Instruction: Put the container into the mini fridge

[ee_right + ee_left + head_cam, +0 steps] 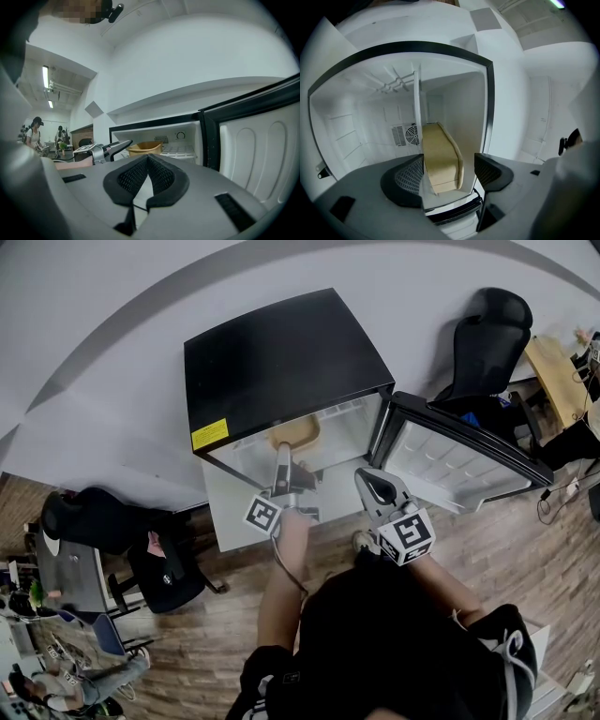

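In the head view, the black mini fridge (281, 352) stands against the white wall with its door (459, 451) swung wide to the right. The tan container (298, 434) is already inside, on the upper level of the white interior. The left tongs (281, 470) reach into the opening just in front of it. The right tongs (373, 488) hang outside the fridge, between the opening and the door.

The left gripper view is rolled sideways, so the shelf (417, 103) runs up the picture as a thin white line. The container (440, 154) rests against the shelf, in front of the fan vent (405, 135) in the back wall. The left tongs (450, 173) stand wide apart with the container between the pads. The right-hand pad is clearly off it and the other is at its edge without squeezing, so nothing is gripped.

In the right gripper view, the right tongs (147, 161) are closed pad to pad with nothing between them. Beyond them the container (144, 148) sits in the open fridge, and the left tongs (112, 147) are beside it.

Judged from this, the placing itself looks done. The container is in the fridge and appears to be let go. What seems left is drawing the left tongs out, and perhaps closing the door, though the task does not ask for that.
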### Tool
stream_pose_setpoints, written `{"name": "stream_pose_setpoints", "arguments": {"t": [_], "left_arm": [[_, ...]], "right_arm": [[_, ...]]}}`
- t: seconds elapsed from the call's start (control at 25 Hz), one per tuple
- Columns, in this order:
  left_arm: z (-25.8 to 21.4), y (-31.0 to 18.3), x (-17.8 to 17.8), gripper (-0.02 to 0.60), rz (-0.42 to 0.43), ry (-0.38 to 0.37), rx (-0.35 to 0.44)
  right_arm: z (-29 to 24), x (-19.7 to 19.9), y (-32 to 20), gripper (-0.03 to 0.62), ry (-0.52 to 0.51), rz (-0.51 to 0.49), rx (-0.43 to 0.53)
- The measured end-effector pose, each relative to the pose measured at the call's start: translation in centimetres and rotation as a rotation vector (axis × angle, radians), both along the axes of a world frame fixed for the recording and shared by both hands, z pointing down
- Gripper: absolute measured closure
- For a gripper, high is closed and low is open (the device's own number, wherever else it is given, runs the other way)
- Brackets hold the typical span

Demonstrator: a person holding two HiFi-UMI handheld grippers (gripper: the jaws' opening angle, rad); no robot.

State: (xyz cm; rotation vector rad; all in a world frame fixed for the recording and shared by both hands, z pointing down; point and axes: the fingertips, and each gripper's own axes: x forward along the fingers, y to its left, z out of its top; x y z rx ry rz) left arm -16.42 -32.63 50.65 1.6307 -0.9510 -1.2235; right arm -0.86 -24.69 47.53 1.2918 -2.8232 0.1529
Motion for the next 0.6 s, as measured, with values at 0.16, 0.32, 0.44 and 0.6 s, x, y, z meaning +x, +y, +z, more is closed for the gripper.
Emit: {"name": "stream_pose_setpoints", "arguments": {"t": [0.16,0.32,0.44,0.6], "left_arm": [[-0.3,0.0,0.2,0.233,0.001,-0.029,0.004],[-0.3,0.4,0.5,0.225,0.007,-0.060,0.015],[-0.2,0.7,1.0,0.210,0.022,-0.097,0.027],[0.4,1.0,1.4,0.199,0.034,-0.196,0.019]], "right_arm": [[0.1,0.1,0.0,0.582,0.003,0.004,0.001],[0.1,0.2,0.0,0.581,0.000,0.010,-0.002],[0.1,0.3,-0.1,0.581,-0.003,0.011,-0.001],[0.2,0.3,-0.1,0.581,-0.005,0.011,-0.007]]}}
